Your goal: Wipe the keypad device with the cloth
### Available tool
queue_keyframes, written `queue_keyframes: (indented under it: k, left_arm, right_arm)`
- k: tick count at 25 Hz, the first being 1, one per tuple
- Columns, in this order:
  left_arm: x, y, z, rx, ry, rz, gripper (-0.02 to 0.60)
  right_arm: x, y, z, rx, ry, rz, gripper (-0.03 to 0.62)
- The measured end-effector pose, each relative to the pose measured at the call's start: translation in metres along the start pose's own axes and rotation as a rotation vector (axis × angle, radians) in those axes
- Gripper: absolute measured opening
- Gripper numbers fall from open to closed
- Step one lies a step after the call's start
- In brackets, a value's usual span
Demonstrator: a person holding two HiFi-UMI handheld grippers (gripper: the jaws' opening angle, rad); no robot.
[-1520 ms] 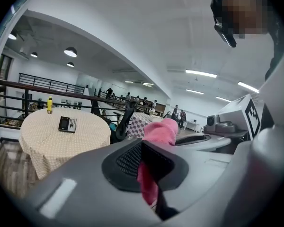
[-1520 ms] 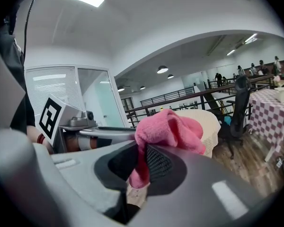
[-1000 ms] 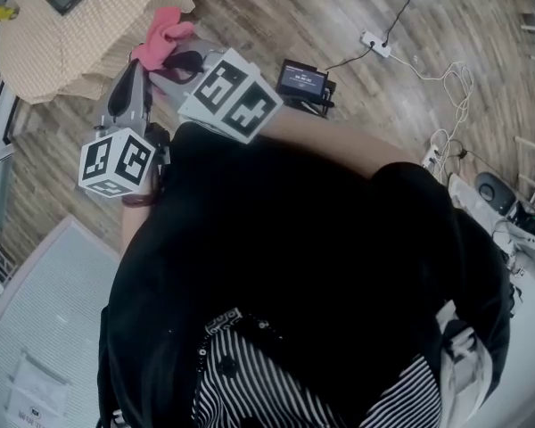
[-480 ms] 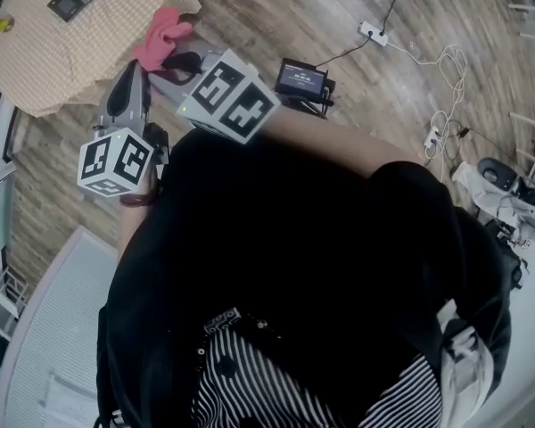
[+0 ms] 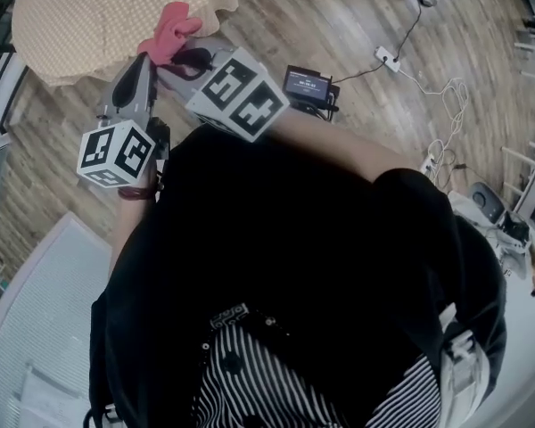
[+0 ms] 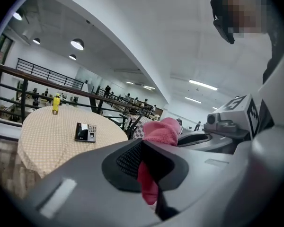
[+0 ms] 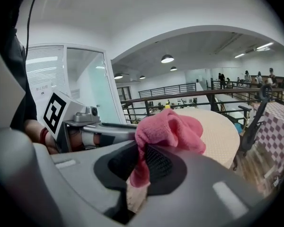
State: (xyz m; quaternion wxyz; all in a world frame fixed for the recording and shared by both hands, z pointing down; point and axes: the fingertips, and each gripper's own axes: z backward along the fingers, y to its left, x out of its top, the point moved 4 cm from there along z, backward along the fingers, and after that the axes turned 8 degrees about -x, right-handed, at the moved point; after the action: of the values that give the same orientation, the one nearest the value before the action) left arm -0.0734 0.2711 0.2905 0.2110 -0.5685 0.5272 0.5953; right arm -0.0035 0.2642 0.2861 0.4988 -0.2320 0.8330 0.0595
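There are two tools and one pink terry cloth (image 5: 169, 29), and both tools have hold of it. The left tool (image 6: 149, 167) is closed with a strip of the cloth pinched in its jaws. The right tool (image 7: 137, 171) is likewise clamped on a fold, and the rest bunches above the tips.

One small dark keypad device (image 6: 85, 132) lies flat on the one round desk (image 5: 89, 25), which is covered in beige checked fabric. It is well apart from the cloth. One little yellow bottle (image 6: 56, 104) stands nearer the desk's far rim.

The held cloth hangs just over the desk's near scalloped edge, and only bare tablecloth lies between it and the device.

On the wooden plank floor (image 5: 276, 16) to the right sit a black box with a lit screen (image 5: 305, 85), a white power strip (image 5: 388, 58) and loose pale cables (image 5: 446, 105), all clear of the desk. A dark metal railing (image 6: 33, 74) runs behind it.
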Motion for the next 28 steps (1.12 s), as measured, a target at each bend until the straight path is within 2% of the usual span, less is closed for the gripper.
queue_keyframes:
  k: [3,8,11,20,28]
  left_arm:
    - [0.006,0.033,0.011,0.013,0.001,0.025,0.002]
    - [-0.005,0.034,0.033,0.072,-0.029,0.047,0.002]
    - [0.004,0.055,0.038,0.099,-0.031,0.059,0.002]
    - [0.007,0.091,0.053,0.248,-0.088,0.086,0.002]
    - [0.039,0.149,0.028,0.284,-0.097,0.082,0.002]
  right_arm:
    - [0.011,0.008,-0.033,0.018,0.023,-0.001,0.046]
    - [0.003,0.025,-0.039,0.076,0.035,0.016,0.046]
    - [0.015,0.028,-0.060,0.112,0.037,0.032,0.046]
    - [0.030,0.037,-0.100,0.245,0.050,0.098,0.046]
    - [0.067,0.009,-0.157,0.288,0.053,0.130,0.046]
